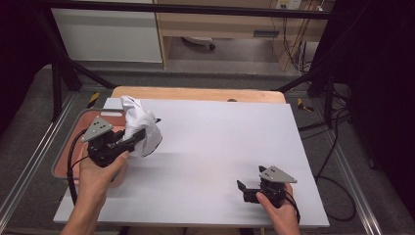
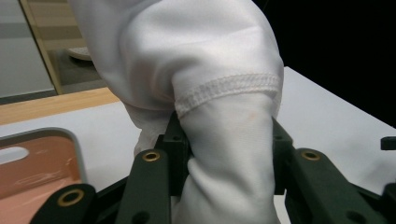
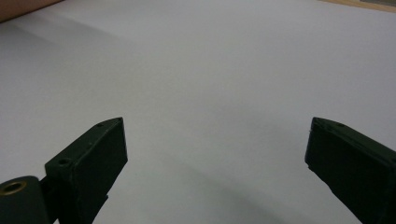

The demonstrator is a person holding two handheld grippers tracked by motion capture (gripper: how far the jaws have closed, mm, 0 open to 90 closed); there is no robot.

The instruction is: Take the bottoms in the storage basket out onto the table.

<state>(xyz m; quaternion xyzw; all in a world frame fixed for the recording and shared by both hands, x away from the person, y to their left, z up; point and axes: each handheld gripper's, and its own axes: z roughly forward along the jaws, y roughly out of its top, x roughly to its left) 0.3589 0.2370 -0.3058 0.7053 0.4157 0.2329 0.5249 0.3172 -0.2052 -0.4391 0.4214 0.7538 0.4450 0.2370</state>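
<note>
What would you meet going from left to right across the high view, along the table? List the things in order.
Reddish tray → left gripper, shut on the white cloth → bare white table top → right gripper, jaws open.

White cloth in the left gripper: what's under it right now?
Under the raised white cloth is bare white table, with the pink tray just beside it. The left gripper is shut on its lower folds. The spot directly beneath is covered by the cloth.
</note>
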